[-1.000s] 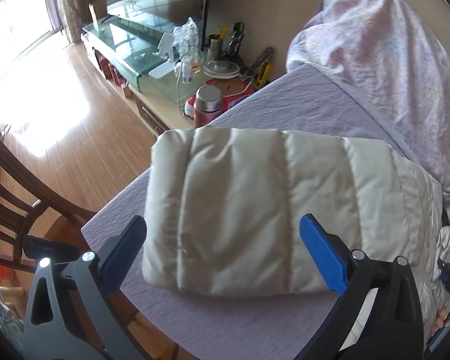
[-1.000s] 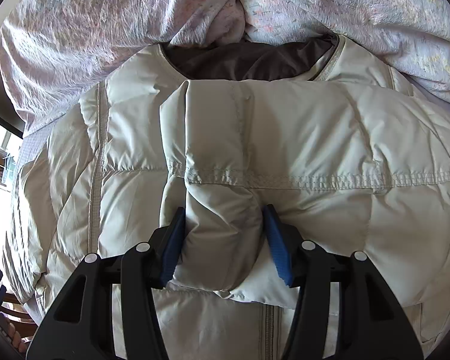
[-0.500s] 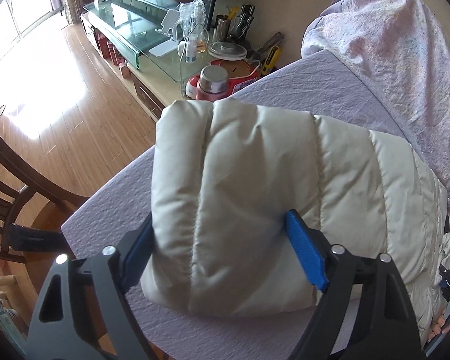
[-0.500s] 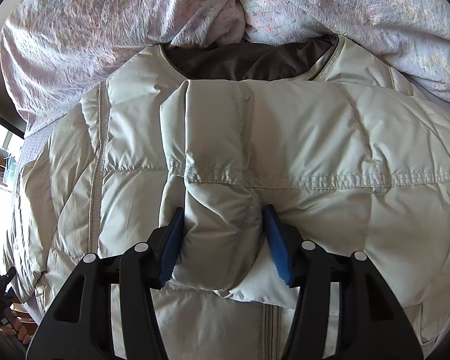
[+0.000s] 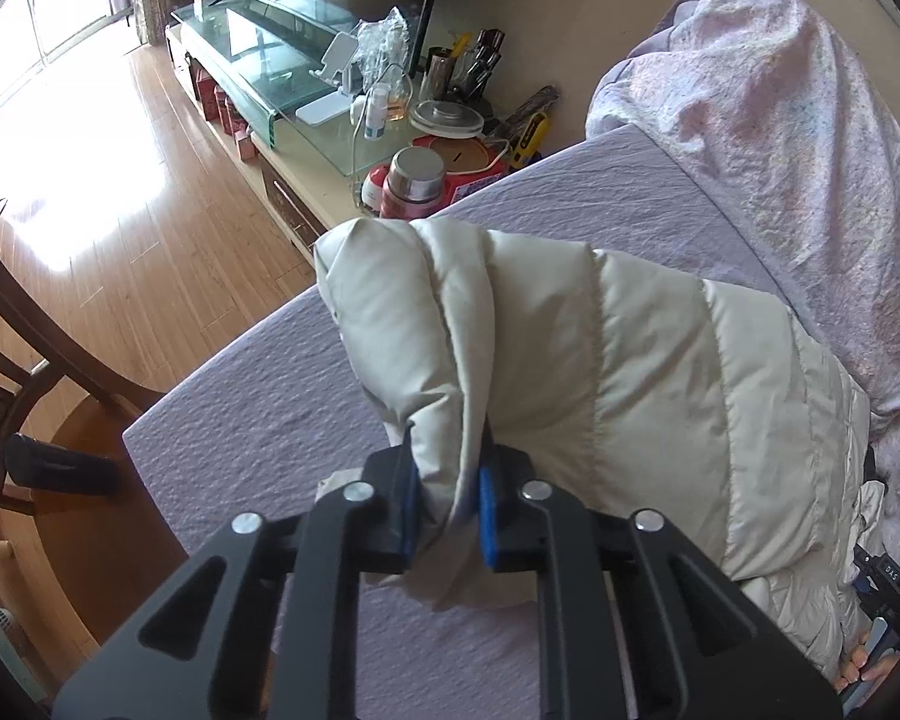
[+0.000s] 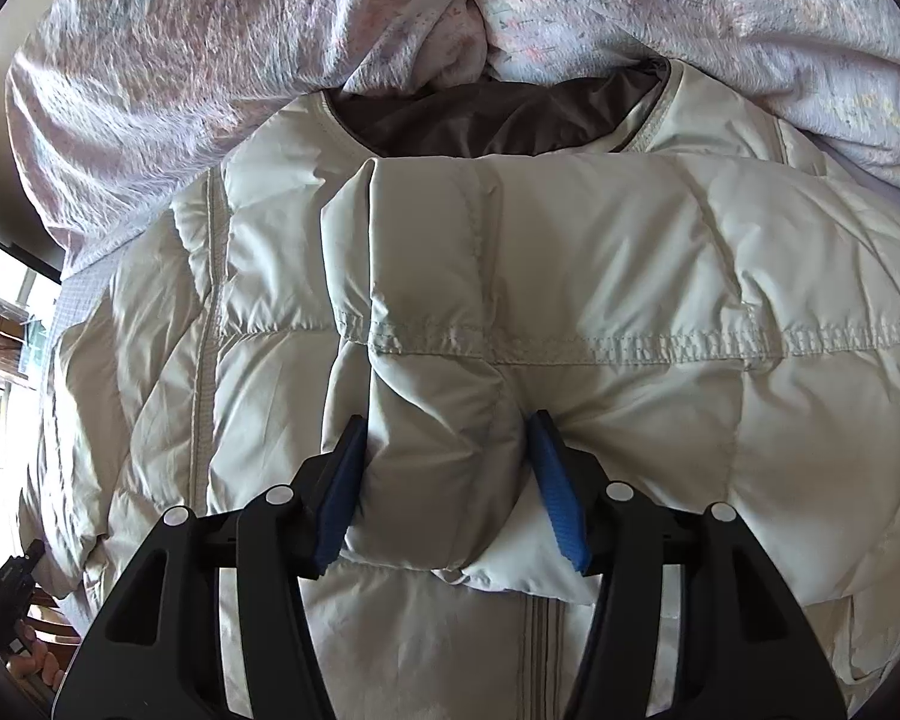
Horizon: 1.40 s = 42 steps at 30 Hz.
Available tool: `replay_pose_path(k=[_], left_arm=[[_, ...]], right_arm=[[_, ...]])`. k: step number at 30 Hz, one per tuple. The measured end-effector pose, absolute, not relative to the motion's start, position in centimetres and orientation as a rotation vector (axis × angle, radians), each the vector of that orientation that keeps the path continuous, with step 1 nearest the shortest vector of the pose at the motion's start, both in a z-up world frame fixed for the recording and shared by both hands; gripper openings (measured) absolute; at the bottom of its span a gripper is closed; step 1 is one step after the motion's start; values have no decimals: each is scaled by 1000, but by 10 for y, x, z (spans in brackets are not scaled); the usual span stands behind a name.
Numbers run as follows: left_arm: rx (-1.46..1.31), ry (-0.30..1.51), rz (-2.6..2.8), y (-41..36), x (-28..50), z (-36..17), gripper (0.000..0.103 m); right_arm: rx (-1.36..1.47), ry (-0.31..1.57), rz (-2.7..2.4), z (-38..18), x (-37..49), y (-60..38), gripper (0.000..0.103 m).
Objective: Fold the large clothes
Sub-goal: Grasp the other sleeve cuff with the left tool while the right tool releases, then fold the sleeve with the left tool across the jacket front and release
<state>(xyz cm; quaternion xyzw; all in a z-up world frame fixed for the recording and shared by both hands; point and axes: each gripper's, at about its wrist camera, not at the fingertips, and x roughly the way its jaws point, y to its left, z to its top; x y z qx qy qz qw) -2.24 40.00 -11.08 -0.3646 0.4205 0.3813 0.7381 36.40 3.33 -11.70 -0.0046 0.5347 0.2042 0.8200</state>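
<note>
A cream quilted puffer jacket (image 5: 660,384) lies on a lilac bed sheet (image 5: 258,438). My left gripper (image 5: 447,510) is shut on the jacket's end fold and lifts it slightly off the sheet. In the right wrist view the jacket (image 6: 630,276) lies with its dark brown lining showing at the collar (image 6: 492,120) and a sleeve folded across its front. My right gripper (image 6: 450,492) has its blue pads pressed against both sides of the sleeve cuff (image 6: 438,450), gripping a thick bunch of it.
A crumpled pink floral duvet (image 5: 798,138) lies along the far side of the bed, also in the right wrist view (image 6: 270,48). A low cabinet (image 5: 306,180) with a glass shelf, bottles and a red thermos (image 5: 414,180) stands beyond the bed's corner. A wooden chair (image 5: 12,360) stands left.
My left gripper moved forward around the jacket's end and closed from wide open to clamped on the fabric, bunching and lifting it. My right gripper has stayed still on the cuff.
</note>
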Motion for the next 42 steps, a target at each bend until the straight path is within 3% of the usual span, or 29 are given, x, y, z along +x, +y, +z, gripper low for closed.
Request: replay_pose_path(k=[4, 8, 19, 30, 42], left_arm=[[-771, 893, 812, 391, -12, -88, 12], [-714, 845, 750, 374, 12, -53, 12], [-601, 770, 457, 281, 129, 22, 12], [-473, 821, 157, 141, 225, 22, 12], [-442, 948, -19, 40, 280, -20, 12]], right_arm=[[12, 1138, 460, -114, 360, 25, 59], [23, 1127, 489, -109, 355, 18, 68], [11, 1087, 520, -96, 331, -15, 72], [64, 1063, 442, -101, 324, -76, 75], [127, 1055, 400, -103, 320, -131, 75]])
